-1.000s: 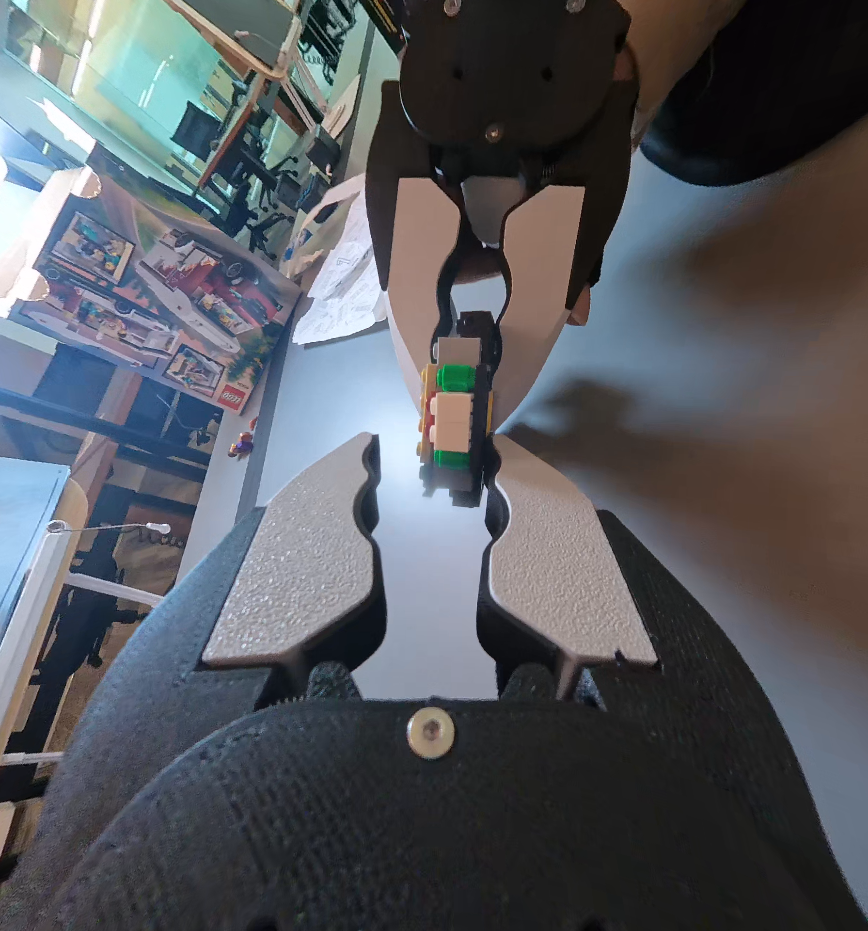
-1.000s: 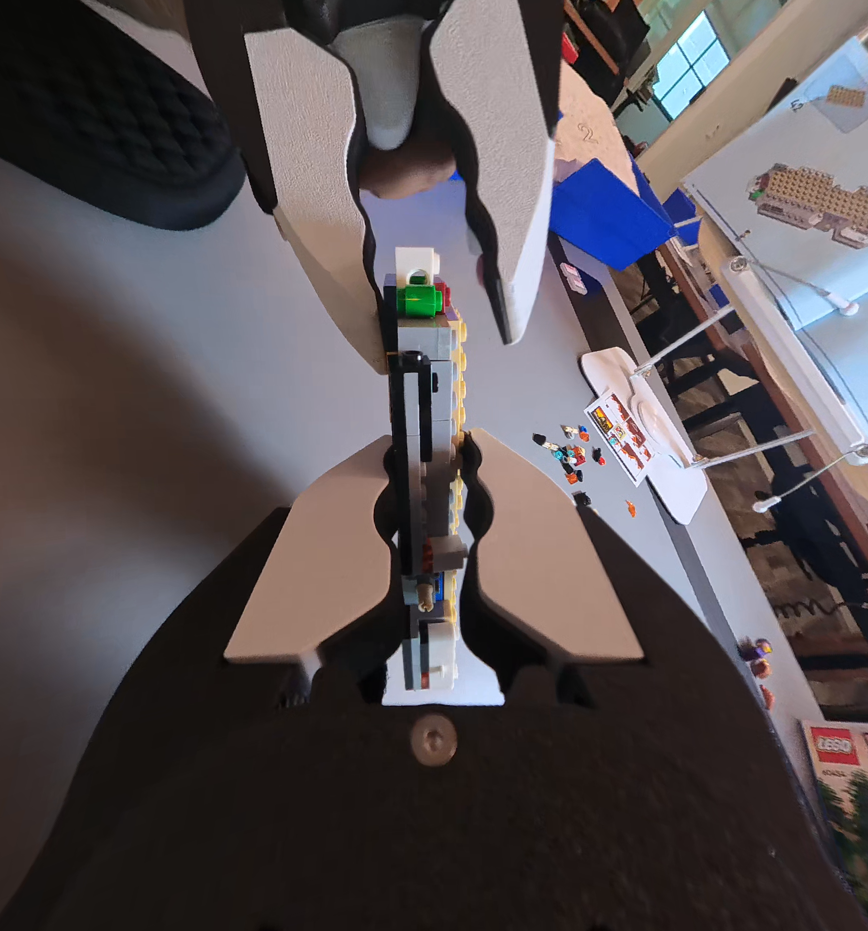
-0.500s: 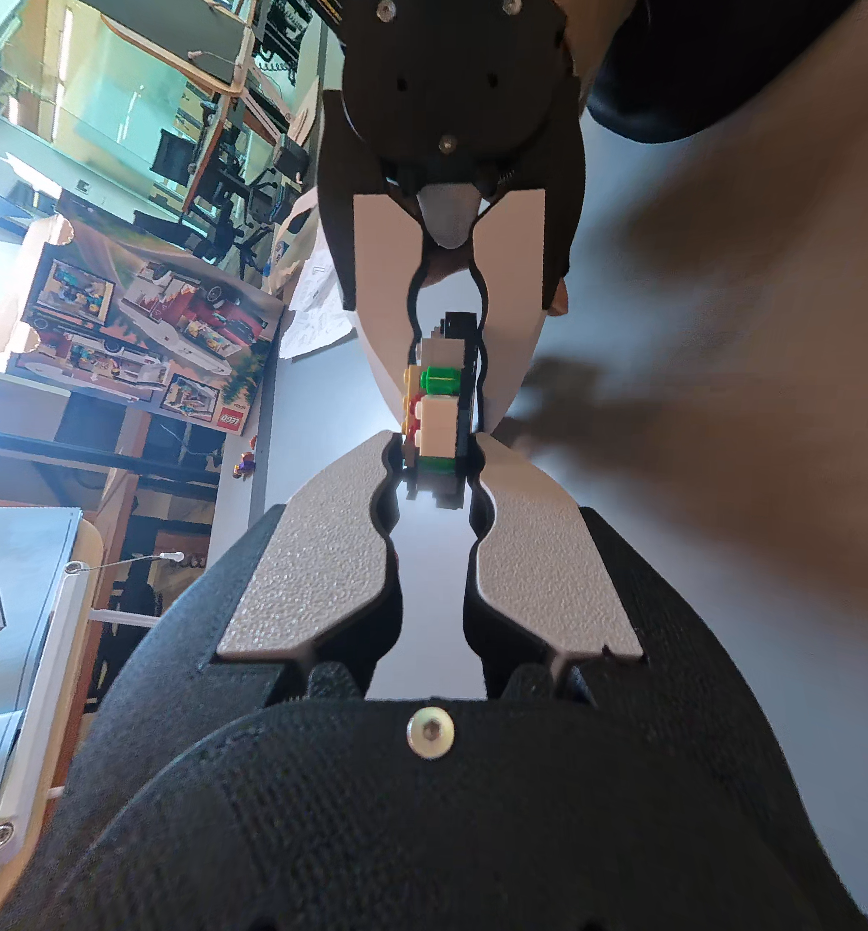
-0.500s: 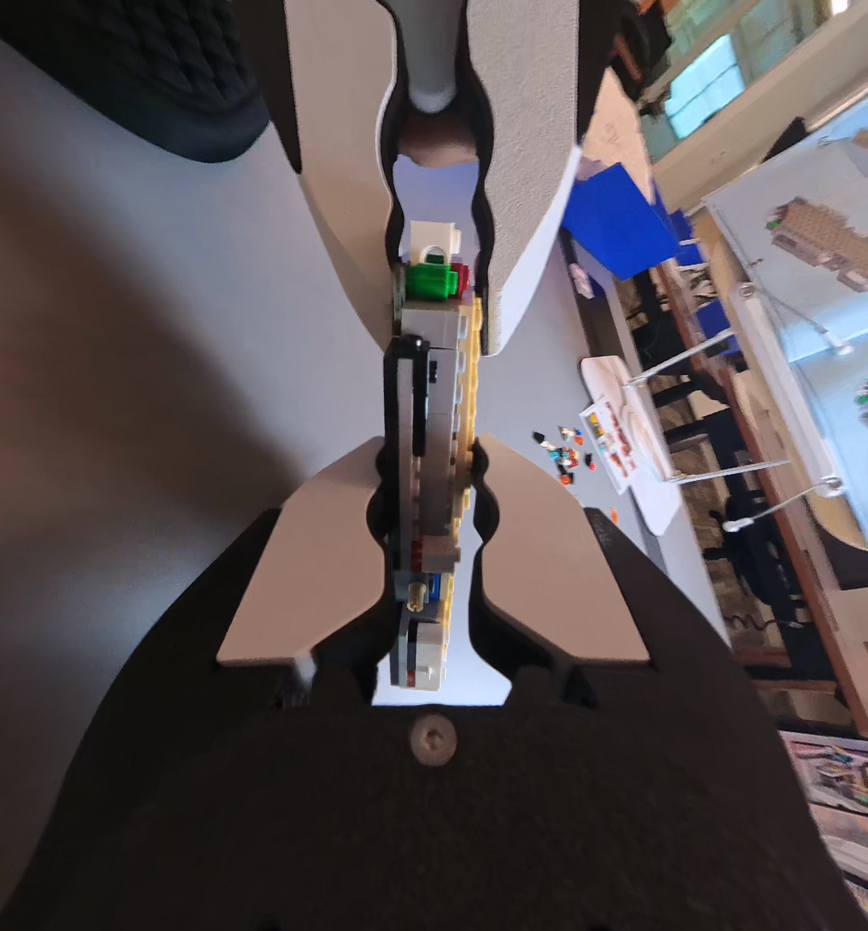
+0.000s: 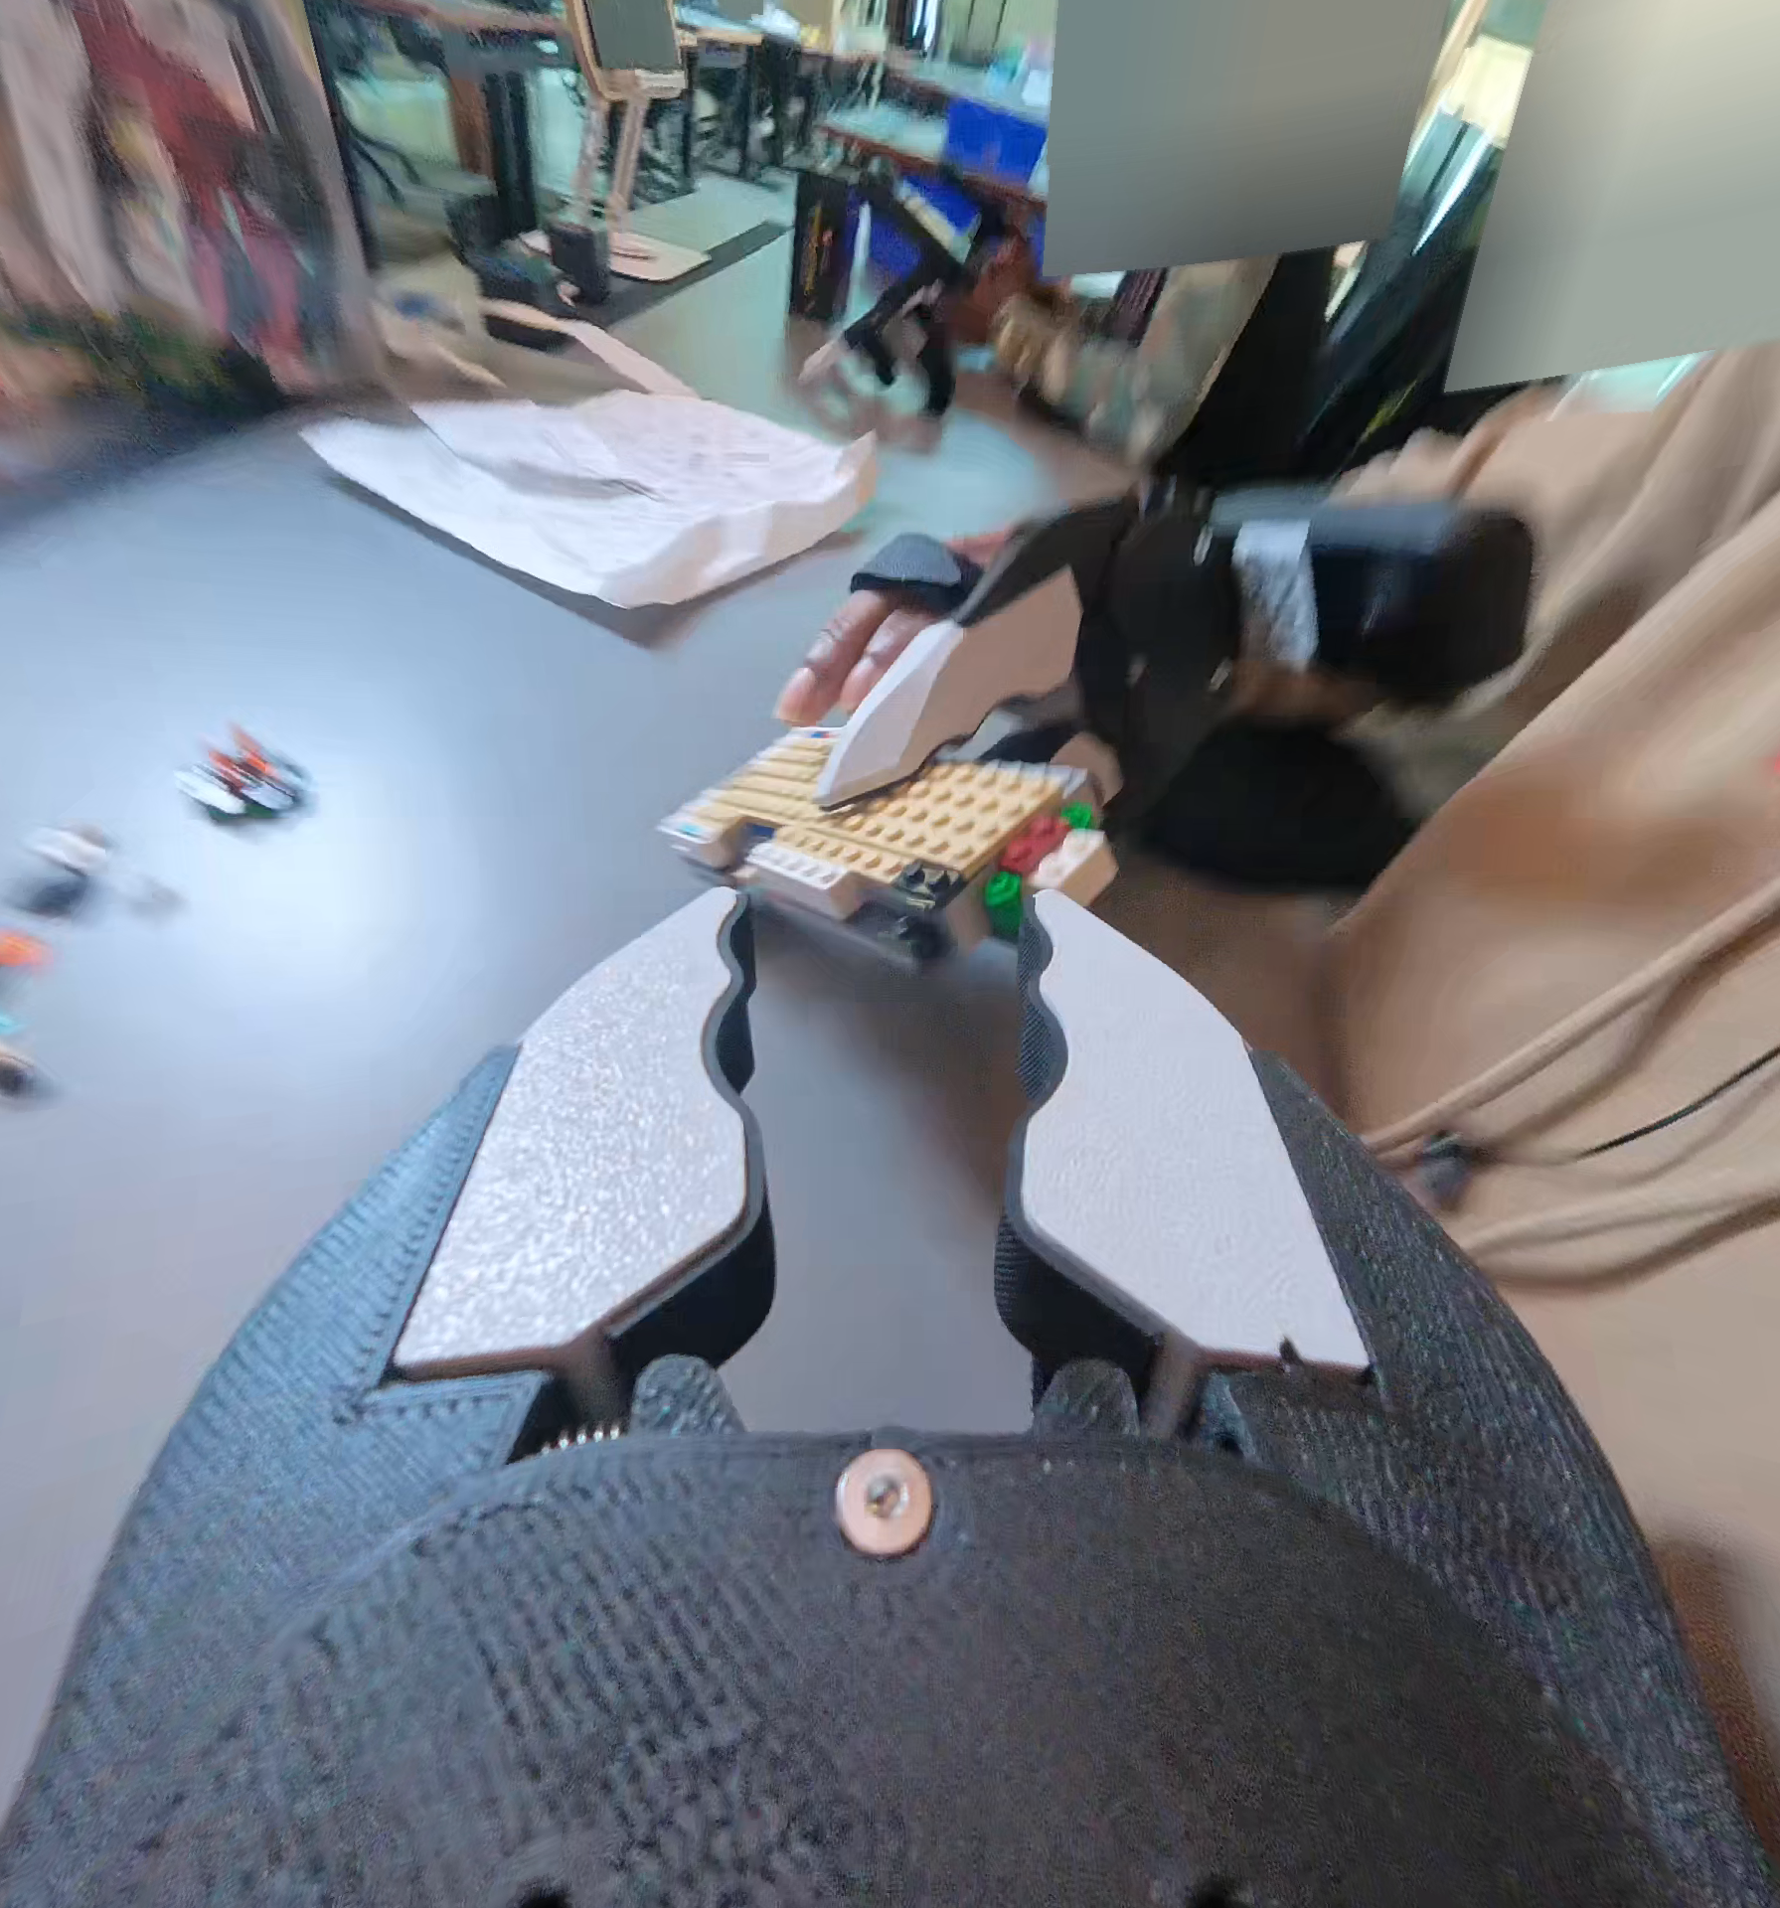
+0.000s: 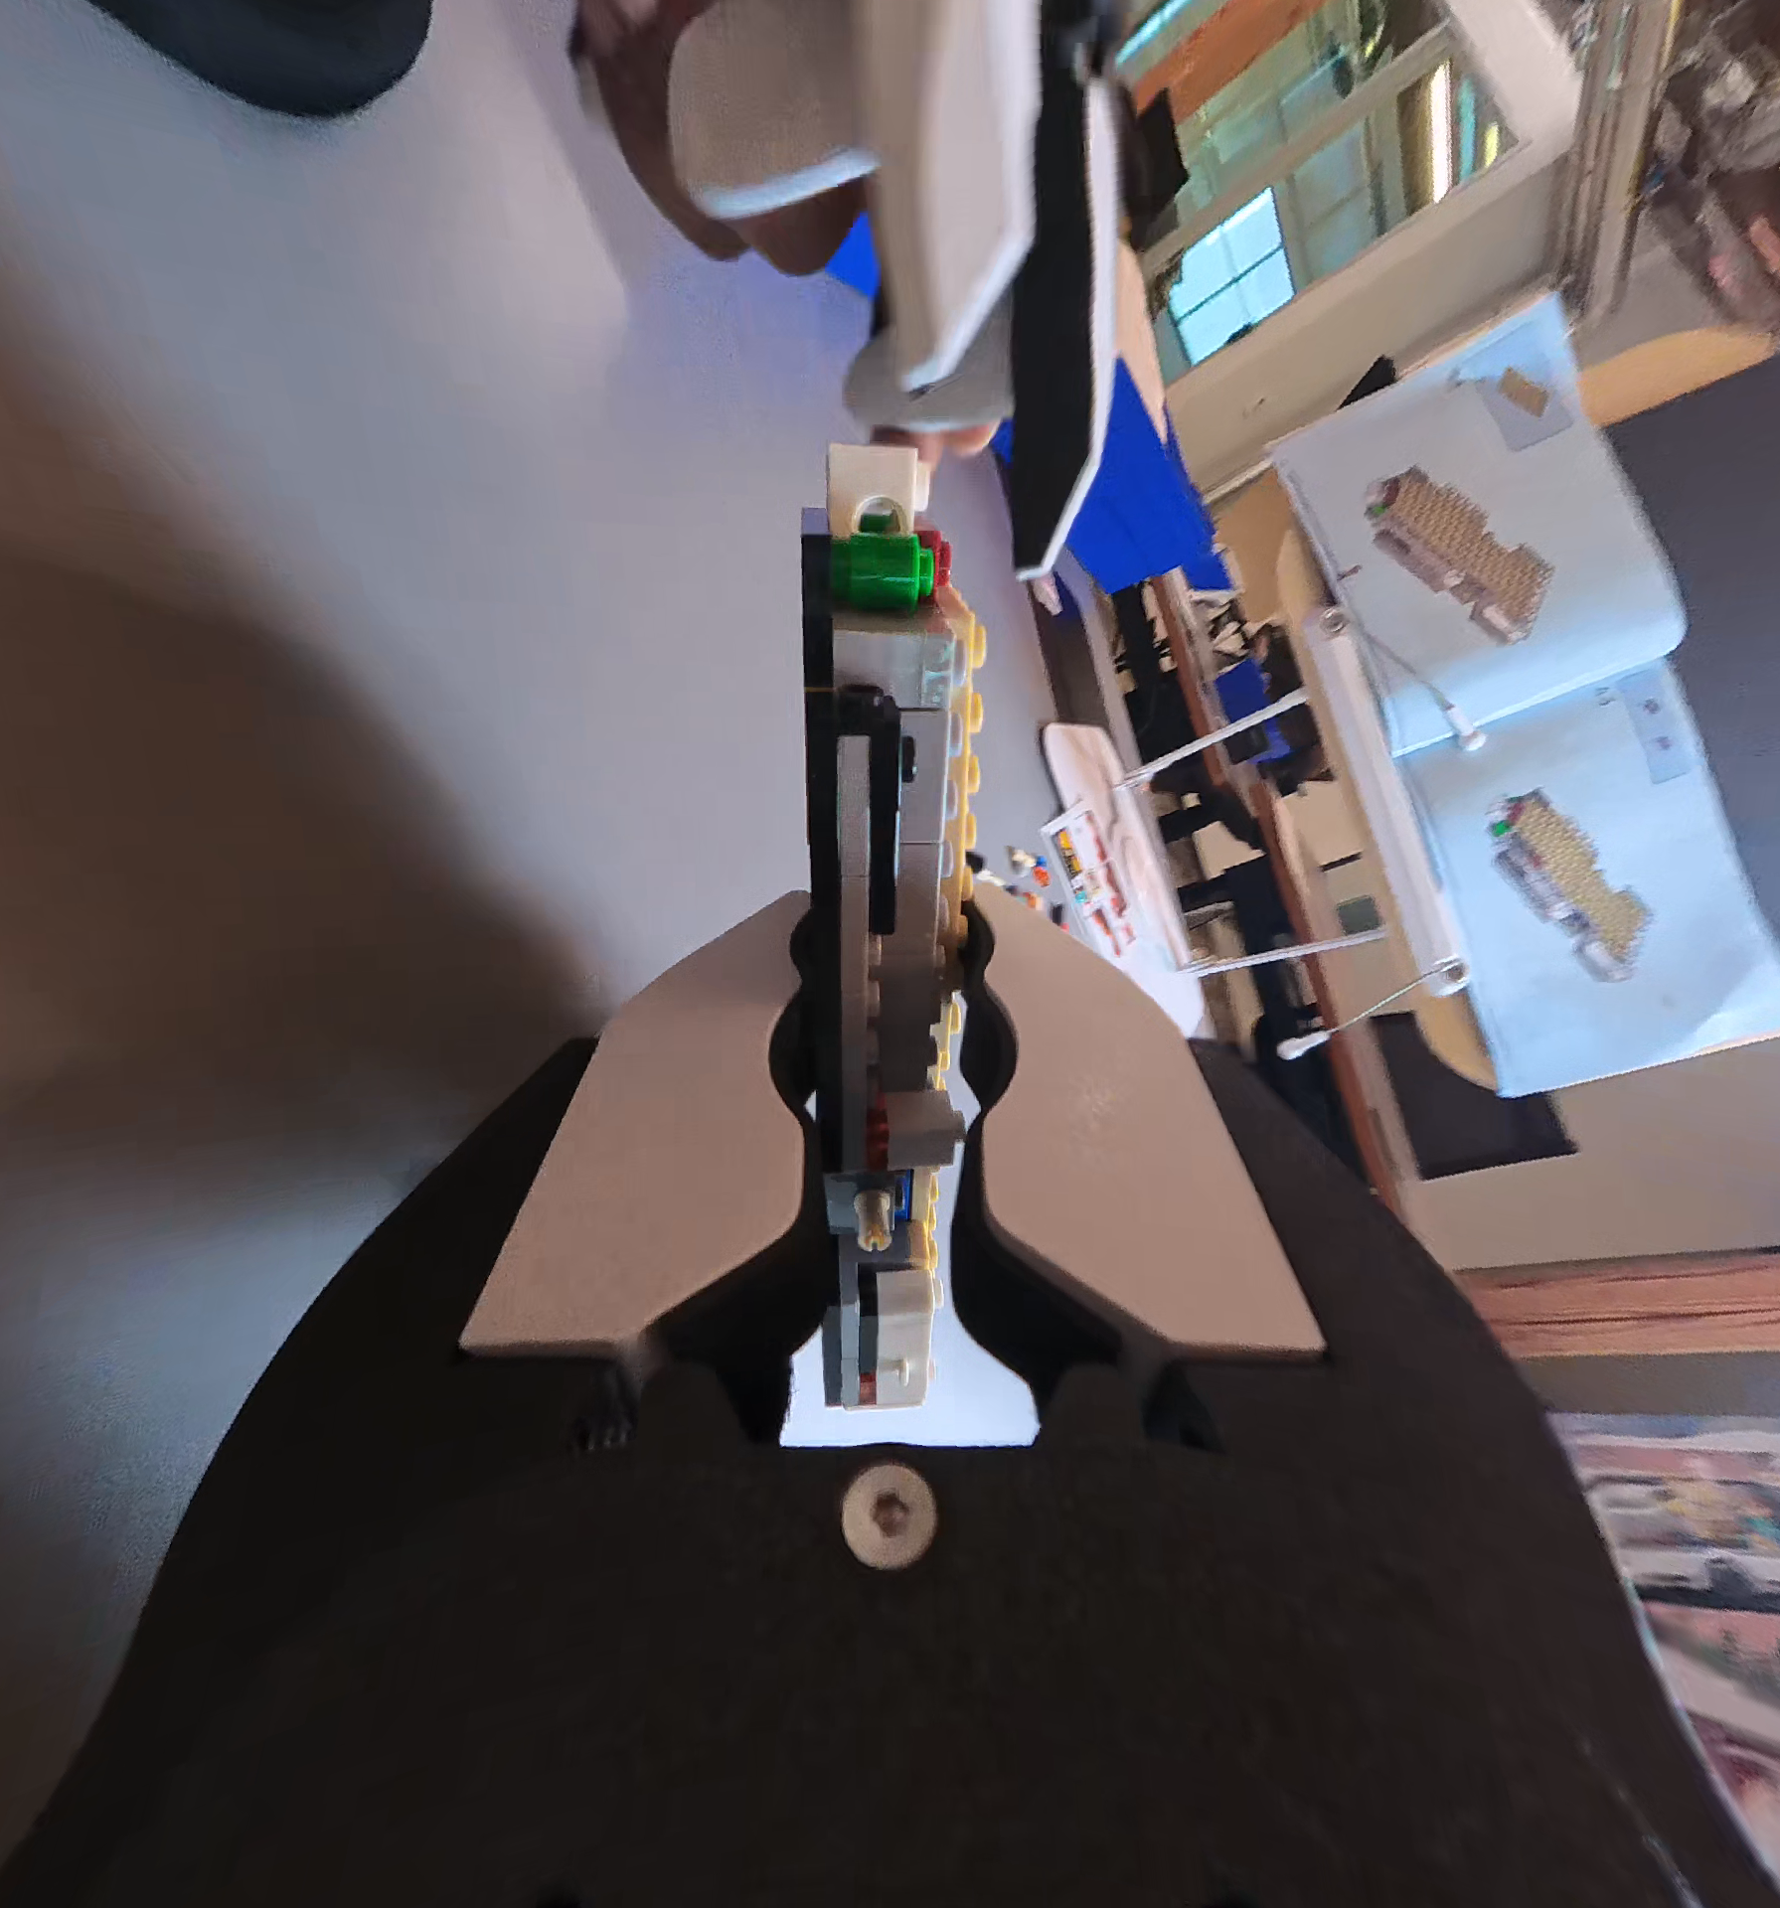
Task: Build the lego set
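**Right gripper clamped on brick model; left gripper spread and bare**

Right gripper is seen clamped on a tan-topped brick model, pads pressed to both faces, held above the grey desk. Left gripper is held wide apart just short of the model's green-studded end. Loose small pieces are scattered well to the left.

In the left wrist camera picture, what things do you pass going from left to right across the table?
Scattered small pieces → little pile of colourful pieces → white paper sheet → tan brick model → right claw pinching it → tan sweatshirt.
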A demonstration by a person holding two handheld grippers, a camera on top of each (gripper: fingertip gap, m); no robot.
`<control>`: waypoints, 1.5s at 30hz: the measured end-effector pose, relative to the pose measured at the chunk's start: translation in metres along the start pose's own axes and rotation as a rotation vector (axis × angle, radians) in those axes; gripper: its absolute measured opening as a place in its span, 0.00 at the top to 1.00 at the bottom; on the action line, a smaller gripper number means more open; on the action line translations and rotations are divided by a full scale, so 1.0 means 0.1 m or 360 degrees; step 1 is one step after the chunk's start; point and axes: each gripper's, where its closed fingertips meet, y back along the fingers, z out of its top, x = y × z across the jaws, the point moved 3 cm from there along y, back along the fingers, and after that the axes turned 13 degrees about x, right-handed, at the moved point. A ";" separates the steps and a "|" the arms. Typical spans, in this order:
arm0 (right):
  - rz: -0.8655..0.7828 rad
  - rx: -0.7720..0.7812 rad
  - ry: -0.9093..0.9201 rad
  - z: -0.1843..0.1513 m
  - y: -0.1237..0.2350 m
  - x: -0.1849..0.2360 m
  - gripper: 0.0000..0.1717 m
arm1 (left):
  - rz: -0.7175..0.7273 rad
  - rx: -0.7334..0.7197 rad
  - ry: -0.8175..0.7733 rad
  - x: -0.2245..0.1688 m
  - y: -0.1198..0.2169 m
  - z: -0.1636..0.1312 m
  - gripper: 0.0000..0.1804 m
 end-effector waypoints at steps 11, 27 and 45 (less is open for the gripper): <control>-0.0299 -0.0145 0.0733 0.13 0.02 0.00 0.87 | -0.0786 0.0002 0.1151 -0.01 -0.58 -0.09 0.66; -0.0102 -0.0077 0.0187 -0.02 0.15 -0.22 0.69 | -0.0815 -0.0225 0.1248 0.12 -0.49 -0.11 0.83; 0.1363 -0.0703 -0.2241 0.34 -0.04 -0.46 0.84 | -0.0116 -0.0338 0.0324 -0.01 -0.26 0.13 0.84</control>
